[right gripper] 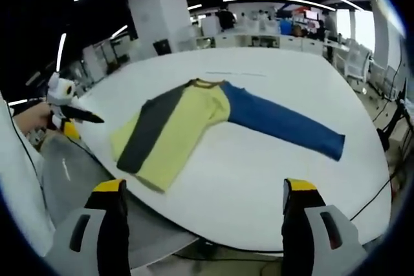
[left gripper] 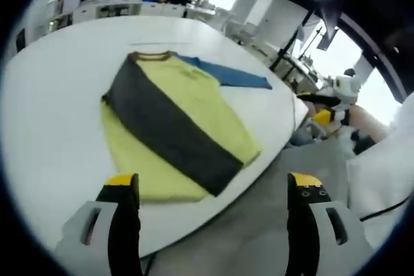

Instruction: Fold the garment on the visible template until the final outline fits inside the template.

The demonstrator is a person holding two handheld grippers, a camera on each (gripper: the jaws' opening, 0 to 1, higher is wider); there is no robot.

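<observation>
Both grippers' jaws stand spread, holding nothing, back from the table (right gripper: 362, 179) edge. On it, the shirt (right gripper: 174, 127) has its grey sleeve (left gripper: 168, 127) folded across; the blue sleeve (right gripper: 284, 124) lies outstretched. Dragging that sleeve could undo the fold.

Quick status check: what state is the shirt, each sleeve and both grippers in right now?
Shirt: flat on the table, partly folded.
Grey sleeve: folded diagonally across the yellow body.
Blue sleeve: still spread out straight, unfolded.
Left gripper: open, empty, off the table edge.
Right gripper: open, empty, away from the shirt.
</observation>
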